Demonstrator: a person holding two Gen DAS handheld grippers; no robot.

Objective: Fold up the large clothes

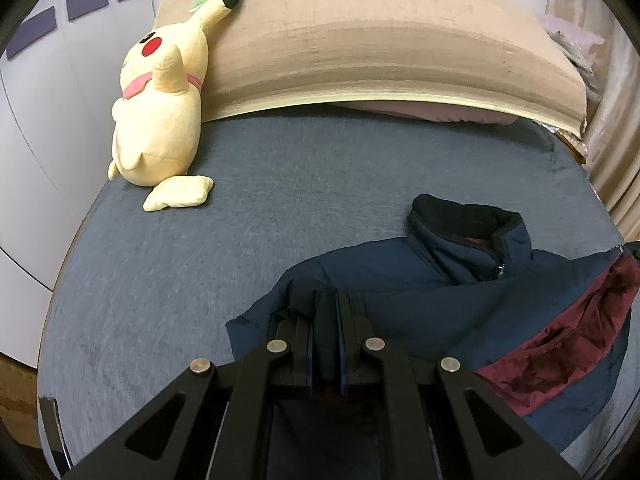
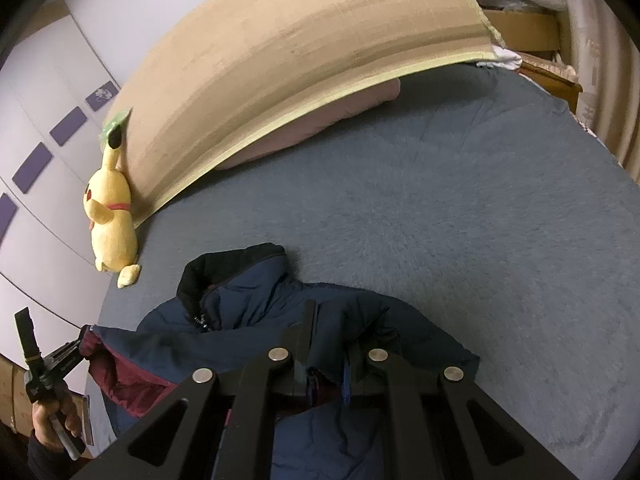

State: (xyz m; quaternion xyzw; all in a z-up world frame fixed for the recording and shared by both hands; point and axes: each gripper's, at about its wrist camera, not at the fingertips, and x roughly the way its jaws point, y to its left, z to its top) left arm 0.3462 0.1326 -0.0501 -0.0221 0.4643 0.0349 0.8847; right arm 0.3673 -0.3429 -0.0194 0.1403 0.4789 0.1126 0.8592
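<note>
Jacket: your navy jacket point(image 1: 420, 296) lies crumpled on the bed point(image 1: 240, 216), near its front edge.
Left gripper point(image 1: 326, 312): you have it clamped on a jacket fold.
Right gripper point(image 2: 328, 344): you have it pinching jacket fabric too.

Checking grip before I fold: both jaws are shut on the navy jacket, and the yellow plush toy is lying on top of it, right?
Not quite. The plush toy sits apart from the jacket, propped against the tan mat; the left wrist view shows it. Both sets of jaws do pinch the jacket.

One navy jacket point(image 1: 460, 304), one yellow plush toy point(image 1: 160, 120), and seemingly one pink pillow point(image 1: 432, 114).
</note>
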